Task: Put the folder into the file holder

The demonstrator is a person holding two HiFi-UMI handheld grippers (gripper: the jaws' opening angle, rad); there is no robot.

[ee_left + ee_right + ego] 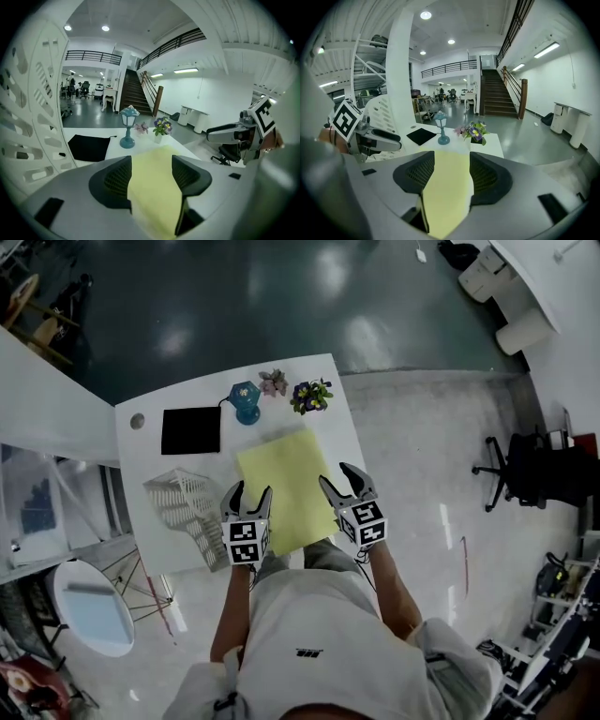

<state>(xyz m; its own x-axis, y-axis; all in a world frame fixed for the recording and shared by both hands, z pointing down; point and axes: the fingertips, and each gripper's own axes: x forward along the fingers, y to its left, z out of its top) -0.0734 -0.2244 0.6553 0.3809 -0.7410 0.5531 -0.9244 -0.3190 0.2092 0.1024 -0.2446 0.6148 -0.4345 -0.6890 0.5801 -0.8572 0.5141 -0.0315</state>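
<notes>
The yellow folder point(286, 488) is lying flat on the smooth white table point(187, 395), a plain matte rectangle. My left gripper point(250, 491) and right gripper point(337, 476) sit at its near corners. Both have their ribbed black jaws spread, nothing pinched. The slotted white plastic file holder point(187, 502) is just left of the folder. The black pouch point(191, 430) and blue lantern point(246, 401) are further back.

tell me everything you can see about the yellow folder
The yellow folder is a plain, pale yellow rectangle, thin like card or plastic, closed and lying flat on the white table, turned slightly askew. Its near edge reaches the table's front edge. The left claw sits at its near left corner and the right claw at its right edge, both open, neither clamping it.
</notes>
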